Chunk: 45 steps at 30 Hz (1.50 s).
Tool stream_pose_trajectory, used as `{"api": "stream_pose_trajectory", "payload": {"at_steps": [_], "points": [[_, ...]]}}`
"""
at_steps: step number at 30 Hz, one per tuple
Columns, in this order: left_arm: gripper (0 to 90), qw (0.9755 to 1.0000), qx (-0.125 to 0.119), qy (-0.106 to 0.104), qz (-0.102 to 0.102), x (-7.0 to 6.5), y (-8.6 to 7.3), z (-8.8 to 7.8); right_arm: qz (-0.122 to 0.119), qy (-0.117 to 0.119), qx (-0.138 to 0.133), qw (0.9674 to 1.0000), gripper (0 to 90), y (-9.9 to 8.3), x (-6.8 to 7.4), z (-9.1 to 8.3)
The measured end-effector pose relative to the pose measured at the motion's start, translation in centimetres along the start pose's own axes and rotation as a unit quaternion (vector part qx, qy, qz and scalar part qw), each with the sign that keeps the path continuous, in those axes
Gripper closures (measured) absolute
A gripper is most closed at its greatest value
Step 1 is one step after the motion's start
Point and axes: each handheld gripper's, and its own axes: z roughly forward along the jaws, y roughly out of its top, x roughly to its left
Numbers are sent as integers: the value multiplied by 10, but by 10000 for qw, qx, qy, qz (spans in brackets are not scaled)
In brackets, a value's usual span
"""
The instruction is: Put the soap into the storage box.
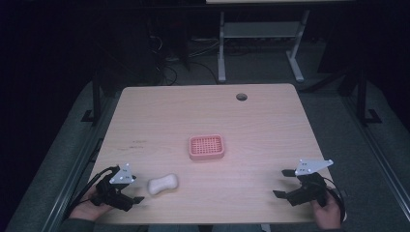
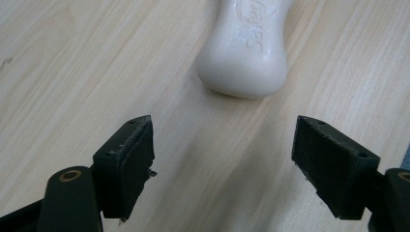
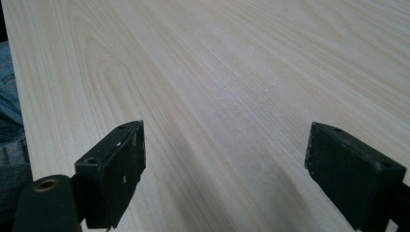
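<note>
A white soap bar (image 1: 163, 184) with a pinched waist lies on the wooden table (image 1: 251, 121) near its front left. In the left gripper view the soap bar (image 2: 246, 53) sits just ahead of the jaws, apart from them, with raised lettering on top. My left gripper (image 1: 137, 189) is open right beside the soap's left end, and its pads (image 2: 130, 159) hold nothing. A pink slotted soap dish (image 1: 207, 147) rests at the table's middle. My right gripper (image 1: 281, 183) hovers open at the front right, over bare wood (image 3: 222, 87).
A round cable hole (image 1: 241, 96) is near the table's far edge. Beyond the table a white desk frame (image 1: 221, 53) stands on a dark floor with cables. A hand holds each gripper at the table's near edge.
</note>
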Motion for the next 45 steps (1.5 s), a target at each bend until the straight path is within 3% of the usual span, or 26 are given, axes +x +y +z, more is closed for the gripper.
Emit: {"api": "stream_pose_trajectory", "payload": {"at_steps": [20, 45], "points": [[237, 9996, -64, -2, 266, -4, 22, 2, 3, 17, -8, 10000, 142, 1, 0, 1], [238, 9980, 21, -269, 563, -6, 47, 19, -27, 22, 18, 10000, 142, 2, 0, 3]]}}
